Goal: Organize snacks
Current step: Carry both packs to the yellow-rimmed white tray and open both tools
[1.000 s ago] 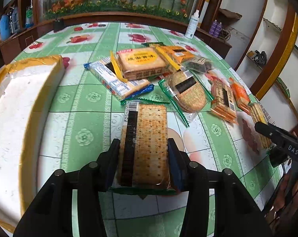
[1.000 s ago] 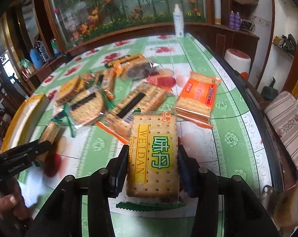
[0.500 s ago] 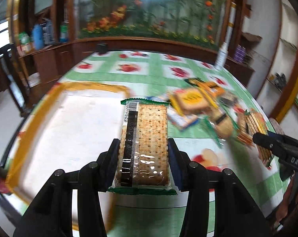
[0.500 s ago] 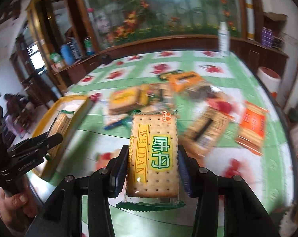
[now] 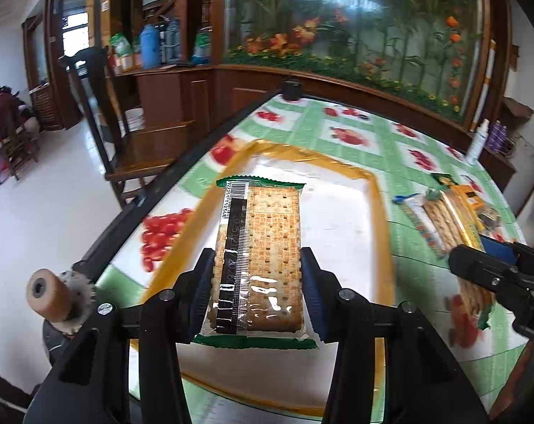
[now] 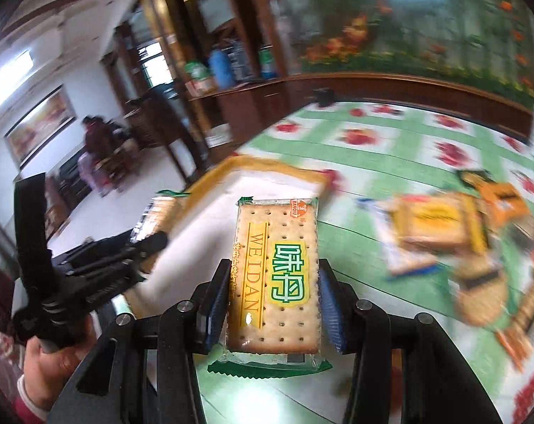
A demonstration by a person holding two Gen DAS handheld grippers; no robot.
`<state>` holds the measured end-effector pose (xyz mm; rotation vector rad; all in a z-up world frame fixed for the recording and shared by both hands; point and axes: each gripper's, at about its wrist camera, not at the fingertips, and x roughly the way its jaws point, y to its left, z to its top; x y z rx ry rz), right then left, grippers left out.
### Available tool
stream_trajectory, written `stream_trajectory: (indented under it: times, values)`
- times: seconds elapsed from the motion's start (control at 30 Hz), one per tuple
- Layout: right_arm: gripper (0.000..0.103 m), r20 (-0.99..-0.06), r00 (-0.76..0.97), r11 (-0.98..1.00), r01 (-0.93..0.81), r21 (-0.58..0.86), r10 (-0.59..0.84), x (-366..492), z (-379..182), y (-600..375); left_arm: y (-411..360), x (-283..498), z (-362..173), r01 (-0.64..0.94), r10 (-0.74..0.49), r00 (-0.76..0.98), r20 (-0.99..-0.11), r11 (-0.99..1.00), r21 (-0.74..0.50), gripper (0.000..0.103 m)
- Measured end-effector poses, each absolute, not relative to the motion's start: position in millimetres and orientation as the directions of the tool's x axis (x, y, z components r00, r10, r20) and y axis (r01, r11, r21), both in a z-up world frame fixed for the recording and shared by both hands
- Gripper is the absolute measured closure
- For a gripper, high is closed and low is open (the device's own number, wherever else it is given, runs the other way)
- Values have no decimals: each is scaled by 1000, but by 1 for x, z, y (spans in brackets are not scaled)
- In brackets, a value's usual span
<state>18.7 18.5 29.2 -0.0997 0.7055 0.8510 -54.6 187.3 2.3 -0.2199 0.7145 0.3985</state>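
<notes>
Clamped in the left gripper (image 5: 256, 275), barcode-side cracker pack (image 5: 258, 258), over the tray (image 5: 380, 212) just ahead; pinched in the right gripper (image 6: 272, 304), WEIDAN cracker pack (image 6: 275, 275), nearing alongside: possibly colliding, or crushing crackers.

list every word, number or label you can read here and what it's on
"WEIDAN": yellow band on the cracker pack in the right claw.
Two large green Chinese characters: same pack, beside it.
Small red logo at that pack's top corner: too small to read.
Barcode digits and a printed date on the cracker pack in the left claw: too small to read surely.
Packs on the table: blurred.
</notes>
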Motion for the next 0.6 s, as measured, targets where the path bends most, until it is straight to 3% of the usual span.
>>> stream_trajectory:
  times: [0.23, 0.6]
  values:
    - [56, -633, 381, 604, -778, 176, 675, 16, 17, 87, 212, -57, -14, -473, 310, 648, -696, 880, -48, 57]
    - [56, -684, 338, 594, -785, 174, 647, 18, -10, 113, 224, -54, -25, -490, 323, 620, -715, 871, -31, 57]
